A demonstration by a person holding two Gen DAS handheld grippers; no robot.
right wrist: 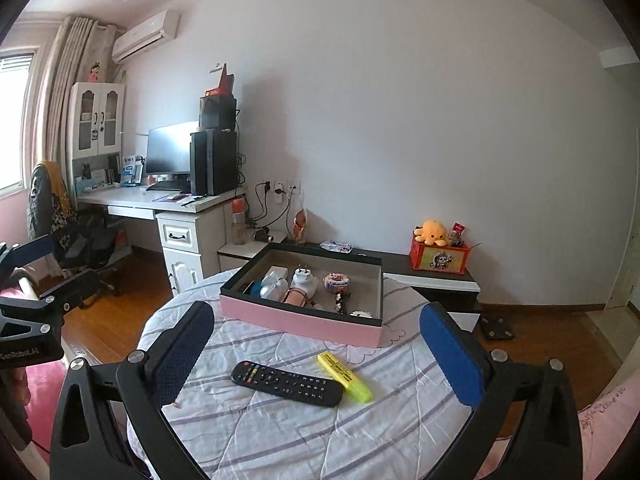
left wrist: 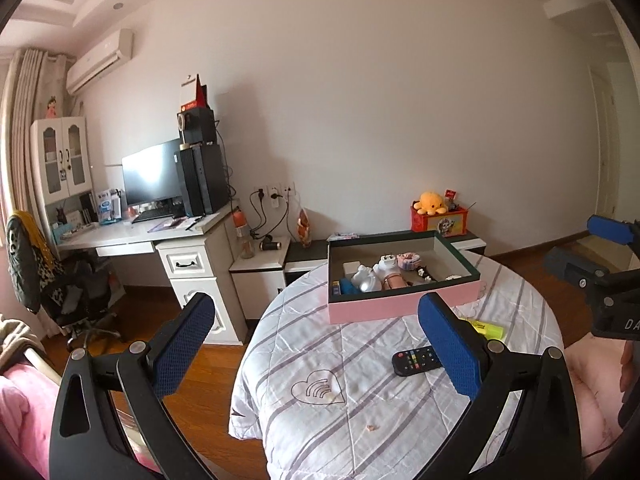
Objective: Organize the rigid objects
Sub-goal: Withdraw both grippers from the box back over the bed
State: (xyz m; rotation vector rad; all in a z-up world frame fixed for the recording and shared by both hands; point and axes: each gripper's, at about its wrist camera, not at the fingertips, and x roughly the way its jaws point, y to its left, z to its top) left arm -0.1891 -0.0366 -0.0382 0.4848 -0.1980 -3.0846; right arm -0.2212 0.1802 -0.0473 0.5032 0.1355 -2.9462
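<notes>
Remote, highlighter and box on the striped cloth

A black remote (right wrist: 287,383) lay flat with a yellow highlighter (right wrist: 345,377) just beside it at one end, both in front of an open pink-sided box (right wrist: 300,322) with a dark rim. Inside it sat small items, among them a white plug adapter (right wrist: 303,279) and a pink trinket (right wrist: 336,281)

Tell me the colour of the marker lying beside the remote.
Fluorescent yellow highlighter marker, clearest in the right wrist view.
</notes>
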